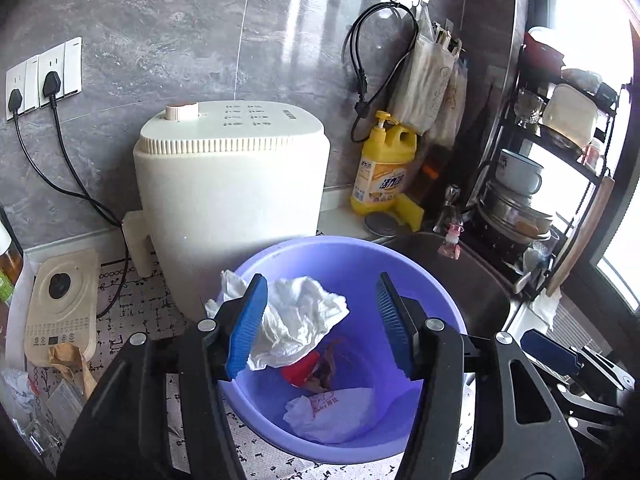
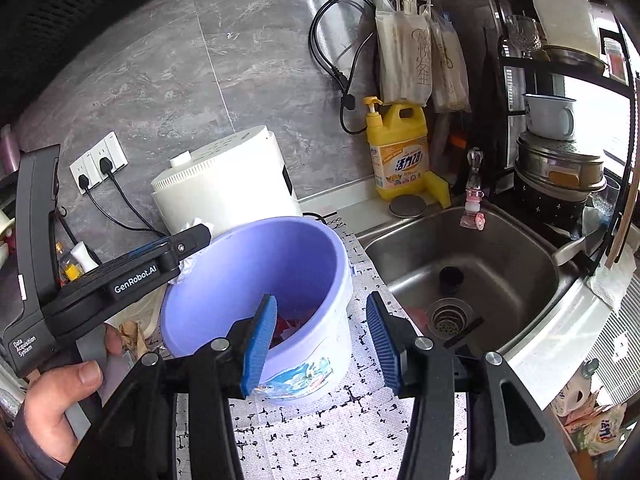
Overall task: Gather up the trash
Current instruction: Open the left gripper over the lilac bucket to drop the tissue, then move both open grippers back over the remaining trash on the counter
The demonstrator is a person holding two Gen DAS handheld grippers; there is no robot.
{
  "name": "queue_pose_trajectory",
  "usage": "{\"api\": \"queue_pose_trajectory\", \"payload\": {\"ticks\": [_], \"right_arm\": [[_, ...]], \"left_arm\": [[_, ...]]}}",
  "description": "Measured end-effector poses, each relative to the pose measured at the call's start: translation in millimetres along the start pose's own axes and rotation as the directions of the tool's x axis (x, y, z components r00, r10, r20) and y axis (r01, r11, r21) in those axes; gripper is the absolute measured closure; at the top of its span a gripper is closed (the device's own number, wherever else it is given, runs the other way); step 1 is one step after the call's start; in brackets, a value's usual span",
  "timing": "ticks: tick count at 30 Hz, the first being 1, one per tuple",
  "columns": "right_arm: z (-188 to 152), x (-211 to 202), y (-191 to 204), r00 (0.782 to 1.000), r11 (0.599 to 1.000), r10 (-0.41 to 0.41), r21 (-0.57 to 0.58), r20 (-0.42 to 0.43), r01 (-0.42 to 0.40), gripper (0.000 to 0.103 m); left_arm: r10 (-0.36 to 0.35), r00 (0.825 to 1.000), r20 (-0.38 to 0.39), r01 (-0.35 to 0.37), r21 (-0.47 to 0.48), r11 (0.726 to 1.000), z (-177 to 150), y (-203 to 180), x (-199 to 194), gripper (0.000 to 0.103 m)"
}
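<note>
A purple bucket stands on the patterned counter mat, right under my left gripper. Its jaws stand wide apart over the bucket's mouth. A crumpled white tissue hangs between them, leaning on the left pad and clear of the right one. On the bucket's bottom lie a red piece and a white wrapper. My right gripper is open and empty over the bucket's near rim. A hand holds the left gripper at the far rim, with the tissue showing under it.
A cream appliance stands just behind the bucket, plugged into the wall. A yellow detergent bottle and the steel sink are to the right, with a loaded dish rack beyond. Brown paper scraps lie on the left.
</note>
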State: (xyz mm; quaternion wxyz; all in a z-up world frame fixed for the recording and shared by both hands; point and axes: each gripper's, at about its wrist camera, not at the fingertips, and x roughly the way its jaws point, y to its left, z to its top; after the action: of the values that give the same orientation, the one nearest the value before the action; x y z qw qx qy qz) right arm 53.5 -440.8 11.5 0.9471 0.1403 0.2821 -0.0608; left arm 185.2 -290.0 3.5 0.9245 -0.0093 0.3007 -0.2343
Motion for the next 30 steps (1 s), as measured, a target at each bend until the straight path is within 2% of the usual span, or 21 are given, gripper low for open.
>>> {"api": "queue_pose_trajectory", "payload": {"ticks": [2,8,12,17,22,30], "right_arm": [[0.0,1.1,3.9,1.0,1.0,0.009,-0.007,0.0,-0.009,0.055],[-0.3,7.1,25.6,0.999,0.997,0.054,-0.047,-0.005,-0.054,0.054],[-1.2,15.8,46.4,0.994,0.992,0.104,-0.075,-0.024,-0.106,0.054],[-3.7,23.8,77.6,0.983,0.976,0.176,-0.121,-0.046,-0.181,0.054],[-9.9,32.3,108.1,0.967,0.956,0.243,-0.153,-0.076,-0.252,0.052],[-19.8,38.1,160.4,0.931,0.904,0.345,-0.227,-0.118,-0.364,0.045]], "left_arm": [[0.009,1.0,-0.003,-0.009,0.004,1.0,-2.1,5.0,-2.2,0.037],[0.102,0.995,0.019,-0.101,-0.044,0.994,-2.6,38.6,-19.0,0.03],[0.185,0.982,0.044,-0.181,-0.08,0.98,-4.6,64.5,-38.5,0.025],[0.261,0.964,0.044,-0.255,-0.119,0.96,-11.5,95.1,-58.7,0.025],[0.343,0.939,0.034,-0.334,-0.158,0.929,-20.8,123.0,-82.3,0.025],[0.483,0.875,0.041,-0.461,-0.241,0.854,-38.6,163.7,-131.1,0.013]]}}
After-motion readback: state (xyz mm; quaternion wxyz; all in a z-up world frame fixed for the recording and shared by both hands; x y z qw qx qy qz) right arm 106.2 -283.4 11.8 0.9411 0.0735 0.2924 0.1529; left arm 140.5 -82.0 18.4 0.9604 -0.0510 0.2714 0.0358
